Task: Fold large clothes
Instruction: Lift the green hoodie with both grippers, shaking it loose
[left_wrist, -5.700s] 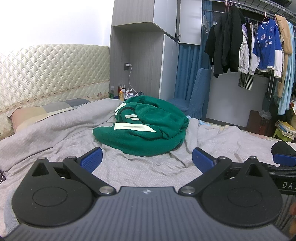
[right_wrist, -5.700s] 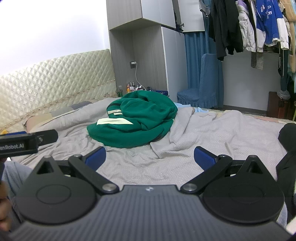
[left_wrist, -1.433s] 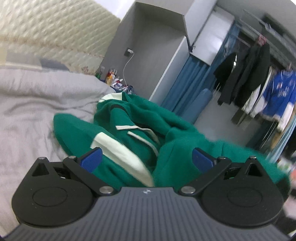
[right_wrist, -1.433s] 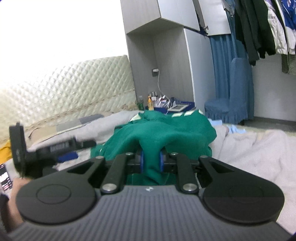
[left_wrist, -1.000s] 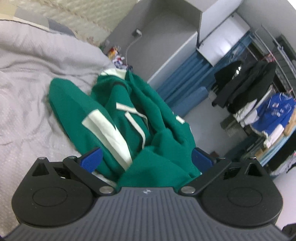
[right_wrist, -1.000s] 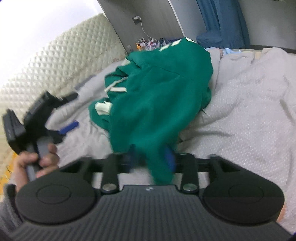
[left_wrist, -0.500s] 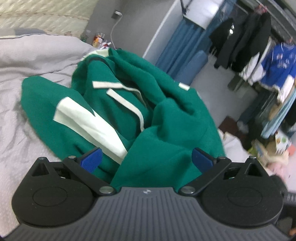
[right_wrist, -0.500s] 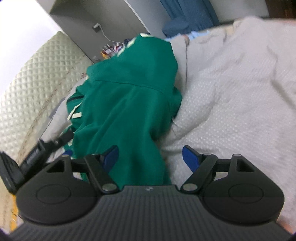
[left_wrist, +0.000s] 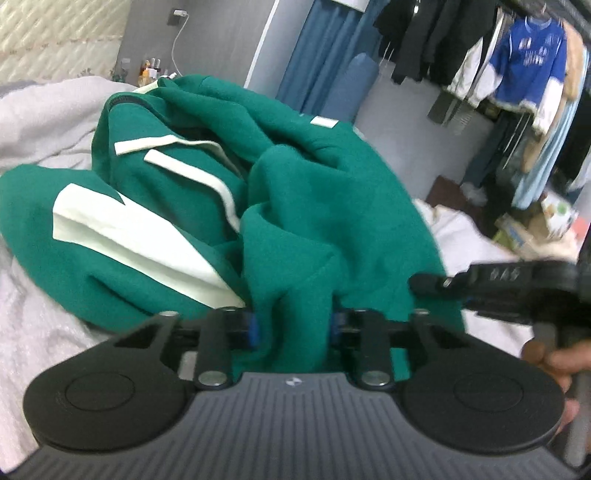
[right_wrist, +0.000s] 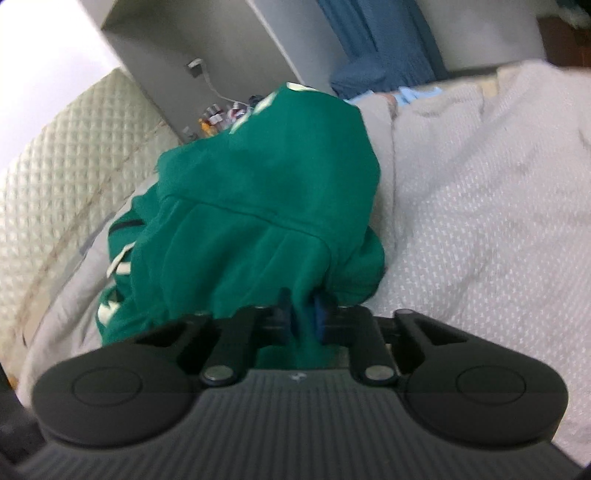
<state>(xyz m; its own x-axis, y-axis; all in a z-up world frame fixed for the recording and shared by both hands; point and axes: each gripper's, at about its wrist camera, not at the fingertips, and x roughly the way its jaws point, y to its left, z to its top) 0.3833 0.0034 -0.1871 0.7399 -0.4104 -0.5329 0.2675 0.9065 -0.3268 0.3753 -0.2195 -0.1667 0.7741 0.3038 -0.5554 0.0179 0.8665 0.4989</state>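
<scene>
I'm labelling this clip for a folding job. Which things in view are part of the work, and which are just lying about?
Part of the job:
- green hoodie, bunched up
- left gripper, shut on a fold of it
- right gripper, shut on another fold
- grey bedspread it lies on

Just about:
- hanging clothes
- small bottles by the headboard
- blue curtain

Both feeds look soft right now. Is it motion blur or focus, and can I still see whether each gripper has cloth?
Left wrist view: smeared edges suggest motion blur, yet the left gripper visibly pinches the green hoodie. Right wrist view: similar blur, overexposed top-left corner, right gripper closed on a hoodie fold; bedspread weave stays readable.
</scene>
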